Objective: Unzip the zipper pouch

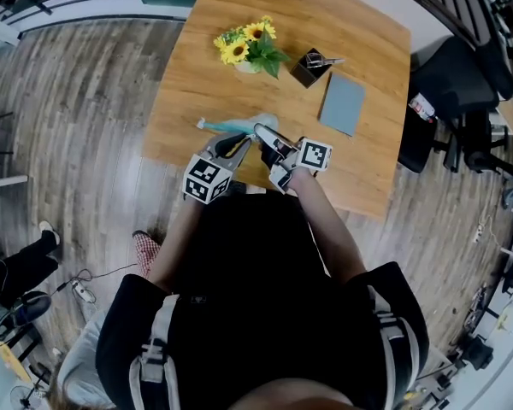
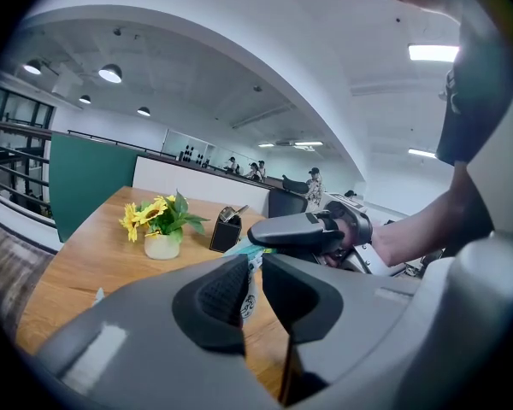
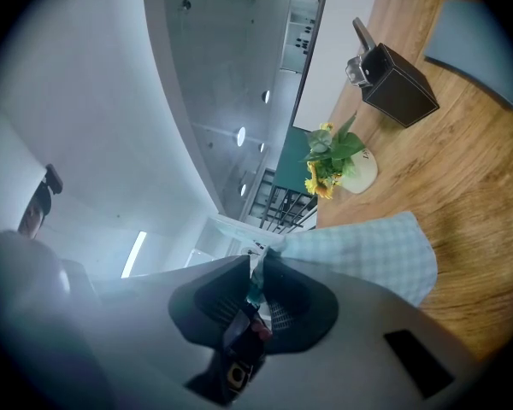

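Observation:
A pale teal checked zipper pouch hangs lifted just above the wooden table near its front edge, held between both grippers. My left gripper is shut on one end of it; in the left gripper view a white and teal edge of the pouch sits pinched between the left gripper's jaws. My right gripper is shut on the other end. In the right gripper view the pouch spreads out beyond the right gripper, with a teal bit pinched between the pads. The right gripper lies across the left gripper view.
A pot of sunflowers, a black pen holder and a grey notebook stand further back on the table. A dark office chair is beside the table's right side. Someone's legs show on the floor at left.

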The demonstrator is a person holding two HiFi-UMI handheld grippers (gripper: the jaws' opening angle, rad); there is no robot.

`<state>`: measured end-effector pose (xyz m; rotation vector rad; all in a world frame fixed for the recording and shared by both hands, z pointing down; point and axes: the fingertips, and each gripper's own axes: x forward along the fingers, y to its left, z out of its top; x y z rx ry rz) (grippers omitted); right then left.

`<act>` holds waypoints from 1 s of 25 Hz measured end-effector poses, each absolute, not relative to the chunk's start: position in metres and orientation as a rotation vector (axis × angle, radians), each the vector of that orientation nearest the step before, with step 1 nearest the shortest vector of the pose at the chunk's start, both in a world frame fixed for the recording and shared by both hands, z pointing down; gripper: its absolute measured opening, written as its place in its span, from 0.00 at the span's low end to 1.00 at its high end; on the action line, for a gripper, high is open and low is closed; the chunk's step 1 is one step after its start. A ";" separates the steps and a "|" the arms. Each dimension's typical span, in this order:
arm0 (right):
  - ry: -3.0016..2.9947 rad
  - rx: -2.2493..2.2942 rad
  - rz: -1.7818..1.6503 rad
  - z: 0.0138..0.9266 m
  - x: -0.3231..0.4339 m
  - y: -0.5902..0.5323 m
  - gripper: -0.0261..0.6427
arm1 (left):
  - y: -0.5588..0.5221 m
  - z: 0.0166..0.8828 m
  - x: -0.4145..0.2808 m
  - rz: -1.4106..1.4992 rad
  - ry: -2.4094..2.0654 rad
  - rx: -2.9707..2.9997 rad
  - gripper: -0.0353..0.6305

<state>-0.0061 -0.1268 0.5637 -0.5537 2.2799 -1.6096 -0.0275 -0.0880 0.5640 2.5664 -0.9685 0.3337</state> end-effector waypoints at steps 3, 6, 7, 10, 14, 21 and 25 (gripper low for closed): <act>2.264 -0.571 -1.618 0.566 -0.004 -0.126 0.12 | -0.086 0.562 -0.027 0.310 -0.955 2.571 0.12; 2.248 -0.575 -1.617 0.566 -0.002 -0.125 0.12 | -0.083 0.559 -0.024 0.278 -0.929 2.582 0.11; 2.241 -0.579 -1.620 0.567 -0.001 -0.125 0.12 | -0.082 0.557 -0.023 0.269 -0.920 2.589 0.10; 2.222 -0.580 -1.629 0.568 0.002 -0.122 0.12 | -0.078 0.555 -0.018 0.258 -0.896 2.606 0.09; 2.230 -0.572 -1.629 0.567 0.000 -0.118 0.12 | -0.078 0.559 -0.014 0.318 -0.916 2.621 0.08; 2.230 -0.579 -1.621 0.565 0.006 -0.113 0.12 | -0.075 0.559 -0.009 0.382 -0.938 2.647 0.06; 2.241 -0.593 -1.619 0.567 0.007 -0.113 0.12 | -0.075 0.562 -0.009 0.422 -0.962 2.662 0.06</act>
